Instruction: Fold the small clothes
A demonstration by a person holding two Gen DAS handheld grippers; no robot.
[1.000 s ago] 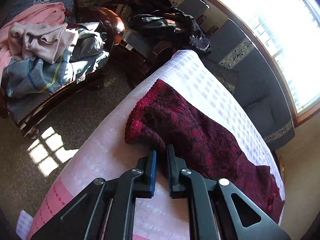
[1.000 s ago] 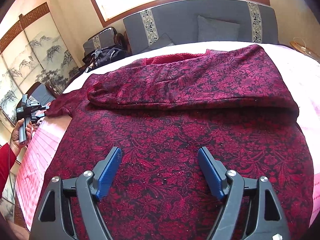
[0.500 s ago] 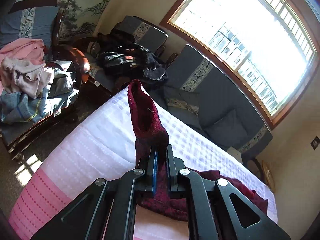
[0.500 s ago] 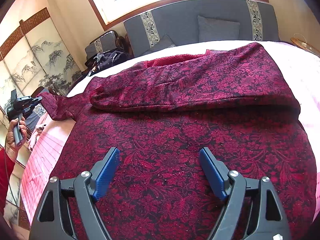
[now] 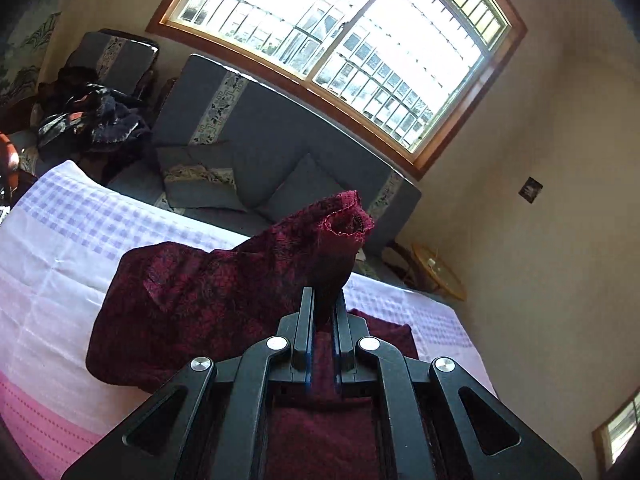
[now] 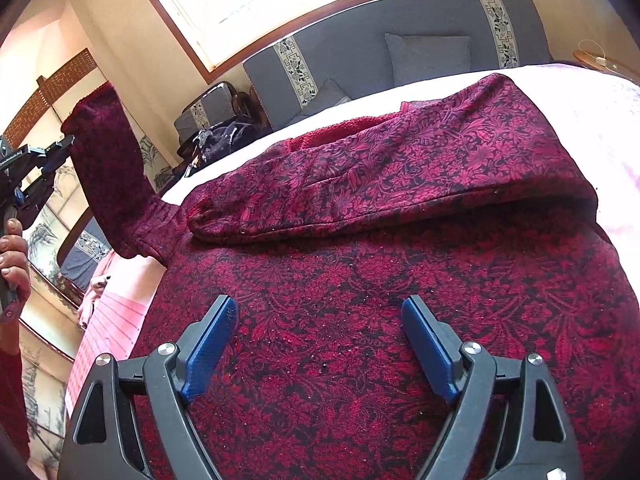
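A dark red flower-patterned sweater [image 6: 360, 280] lies spread on the pink-and-white checked cloth [image 5: 60, 240]. One sleeve [image 6: 400, 176] is folded across its chest. My left gripper [image 5: 323, 296] is shut on the other sleeve [image 5: 316, 248] near its cuff [image 5: 348, 220] and holds it lifted above the cloth; the same raised sleeve [image 6: 108, 168] shows at the left of the right wrist view, with the left gripper [image 6: 60, 148] in a person's hand [image 6: 14, 256]. My right gripper [image 6: 320, 320] hovers over the sweater's body, its jaws opening wide with only flat fabric below them.
A grey sofa [image 5: 280, 148] with cushions runs under a large window [image 5: 340, 40] behind the cloth. An armchair [image 5: 100, 92] piled with dark clothes stands at the left. A small round wooden table [image 5: 440, 276] sits at the far corner. A painted folding screen [image 6: 48, 208] stands at the left.
My left gripper has lifted the sleeve off the cloth and swung it up and over toward the sweater's body. My right gripper has stayed in place and opened slightly wider.
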